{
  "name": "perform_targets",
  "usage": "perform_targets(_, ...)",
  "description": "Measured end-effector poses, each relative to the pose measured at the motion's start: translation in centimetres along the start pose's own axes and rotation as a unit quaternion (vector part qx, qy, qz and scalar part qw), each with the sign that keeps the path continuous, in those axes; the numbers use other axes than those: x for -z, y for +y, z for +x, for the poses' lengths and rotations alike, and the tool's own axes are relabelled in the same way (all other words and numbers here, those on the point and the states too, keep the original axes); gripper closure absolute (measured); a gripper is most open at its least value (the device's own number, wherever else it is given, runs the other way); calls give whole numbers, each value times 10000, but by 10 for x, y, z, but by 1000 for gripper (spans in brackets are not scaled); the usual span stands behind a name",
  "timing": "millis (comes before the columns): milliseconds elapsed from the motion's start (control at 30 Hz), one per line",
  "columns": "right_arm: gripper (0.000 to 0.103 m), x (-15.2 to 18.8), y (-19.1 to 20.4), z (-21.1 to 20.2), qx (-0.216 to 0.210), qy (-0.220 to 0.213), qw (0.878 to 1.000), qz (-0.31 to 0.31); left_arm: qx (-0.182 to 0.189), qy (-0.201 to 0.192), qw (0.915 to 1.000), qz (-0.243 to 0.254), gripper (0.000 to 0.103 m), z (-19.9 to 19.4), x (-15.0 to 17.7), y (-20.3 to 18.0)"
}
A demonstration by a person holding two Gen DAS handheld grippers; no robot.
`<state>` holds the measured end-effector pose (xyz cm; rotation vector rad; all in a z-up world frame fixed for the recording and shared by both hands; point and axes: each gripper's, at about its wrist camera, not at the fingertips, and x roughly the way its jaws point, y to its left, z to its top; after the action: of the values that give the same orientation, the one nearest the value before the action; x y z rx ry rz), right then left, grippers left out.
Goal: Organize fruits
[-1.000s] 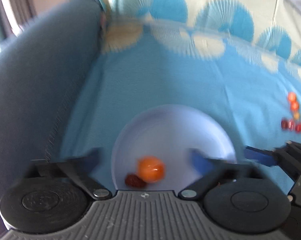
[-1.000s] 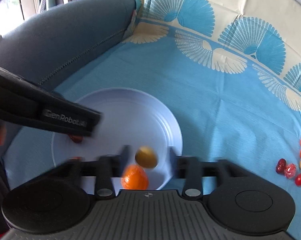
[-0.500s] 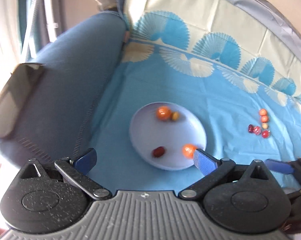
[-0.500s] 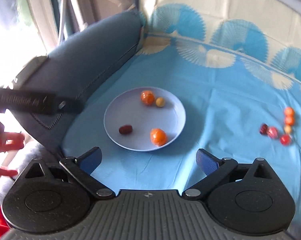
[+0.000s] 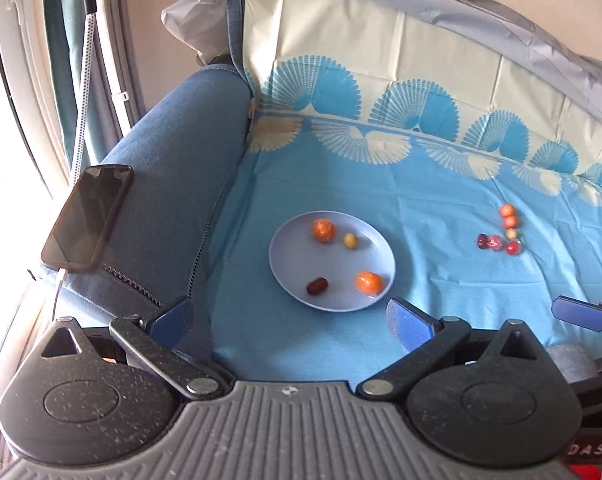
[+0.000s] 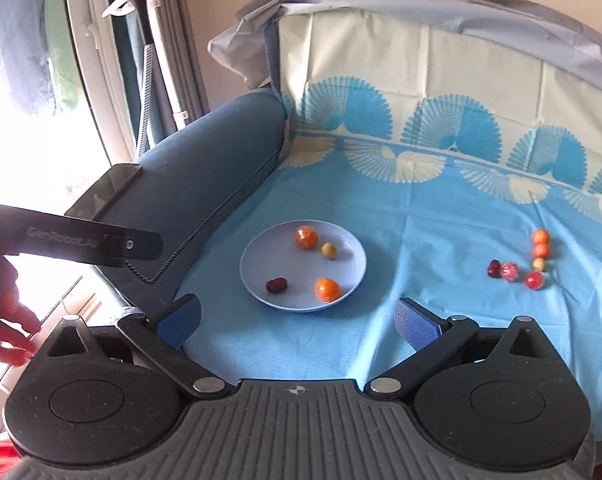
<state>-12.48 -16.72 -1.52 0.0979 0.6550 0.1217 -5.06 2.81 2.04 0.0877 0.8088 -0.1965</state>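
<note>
Both grippers withdrew; plate (image 6: 353, 276) holds four fruits.

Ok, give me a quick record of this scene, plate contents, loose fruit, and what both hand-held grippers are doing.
surface: blue patterned cloth over a sofa
plate: two orange fruits, one small yellow fruit, one dark red fruit
loose fruit cluster: six small pieces on the cloth, right of the plate
left hand-held gripper: open, empty
right hand-held gripper: jaws just opened, nothing between them
phone: on the sofa arm

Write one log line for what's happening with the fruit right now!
left gripper: open, empty | right gripper: open, empty | round pale-blue plate: four fruits | blue cloth: six small fruits loose
</note>
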Motion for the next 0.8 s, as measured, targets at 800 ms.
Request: perform_targets(800,1,-26,-23,-131,604,-89,9946,-834,-354,-341,9847,1670,0,-99,0,-45)
